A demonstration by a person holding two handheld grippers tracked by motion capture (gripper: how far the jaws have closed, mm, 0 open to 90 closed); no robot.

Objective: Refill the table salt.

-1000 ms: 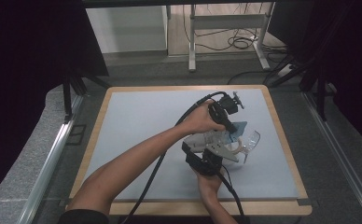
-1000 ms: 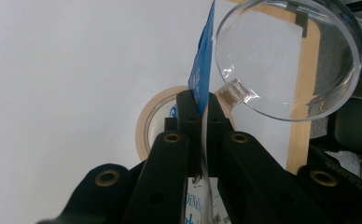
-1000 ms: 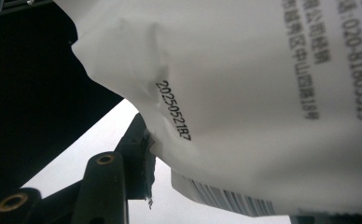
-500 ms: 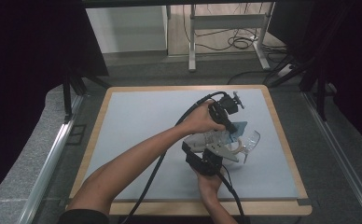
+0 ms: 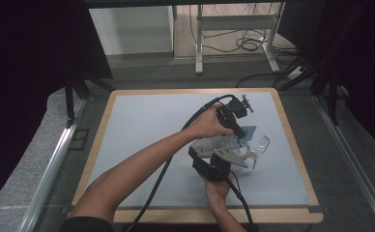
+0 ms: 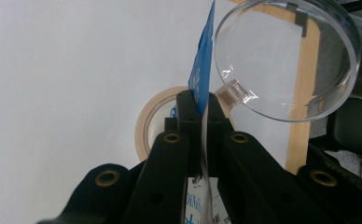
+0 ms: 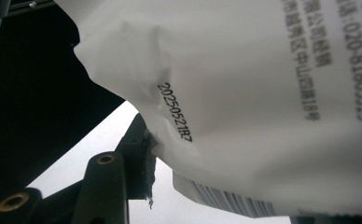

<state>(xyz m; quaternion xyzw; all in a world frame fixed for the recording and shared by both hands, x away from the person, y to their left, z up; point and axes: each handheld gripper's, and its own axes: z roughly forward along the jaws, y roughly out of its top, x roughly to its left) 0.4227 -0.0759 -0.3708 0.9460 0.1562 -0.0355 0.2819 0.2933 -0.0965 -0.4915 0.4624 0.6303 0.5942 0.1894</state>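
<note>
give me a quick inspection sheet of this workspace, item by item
surface: pale blue-grey mat on a wooden-edged table, bare on its left side
job's things: white printed plastic packet with a blue top edge, pinched at that edge; its printed face fills the right gripper view
clutter: clear round plastic lid beside the packet; roll of beige tape flat on the mat
grippers: left tool shut on the packet; right tool at the packet's lower end, grip not clear
cables: black cable trails from the left tool along the forearm; more cables on the floor beyond the table
surroundings: grey floor, metal table legs, dark curtains at the sides
</note>
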